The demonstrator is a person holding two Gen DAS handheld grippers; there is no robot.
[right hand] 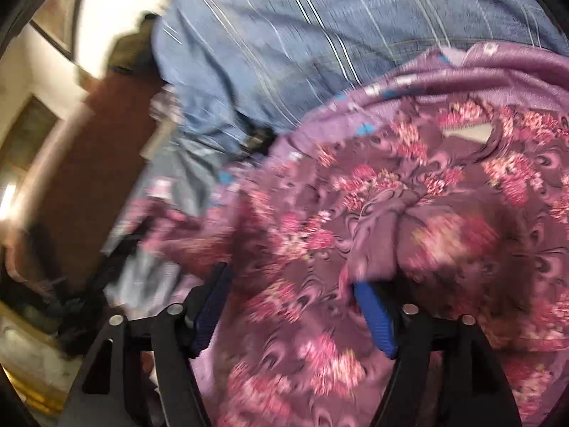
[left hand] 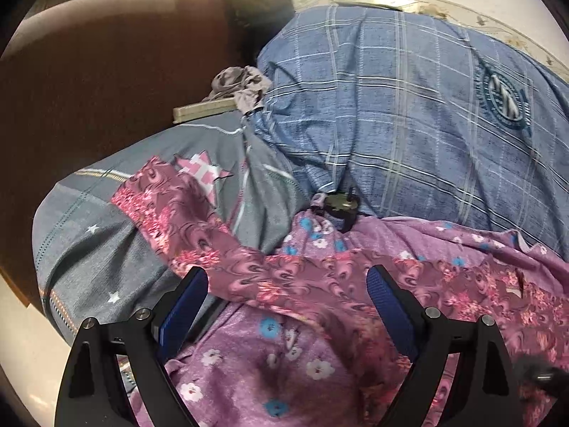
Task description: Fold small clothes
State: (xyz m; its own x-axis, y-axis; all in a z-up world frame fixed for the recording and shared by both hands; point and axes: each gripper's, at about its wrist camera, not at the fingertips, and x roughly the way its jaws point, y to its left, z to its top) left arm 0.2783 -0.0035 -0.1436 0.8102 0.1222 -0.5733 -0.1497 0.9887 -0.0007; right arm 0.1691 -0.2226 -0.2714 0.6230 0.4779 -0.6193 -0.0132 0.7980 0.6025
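My left gripper point(left hand: 287, 286) released, jaws wide over maroon floral garment point(left hand: 320, 277). My right gripper point(right hand: 291, 284) also released, same garment bunched between jaws. Blue plaid quilt point(left hand: 409, 106) beyond both; lilac flowered cloth point(left hand: 249, 356) beneath.

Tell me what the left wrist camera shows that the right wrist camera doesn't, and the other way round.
Only the left wrist view shows the round crest on the blue checked quilt, the grey star-print bedding and the crumpled grey cloth by the brown headboard.

Only the right wrist view, which is blurred, shows the maroon patterned garment bunched up against the right gripper, with a pale patch near its top.

Both show that maroon garment, the lilac flowered cloth beneath it and the blue quilt, and each gripper, left gripper included, stands open.
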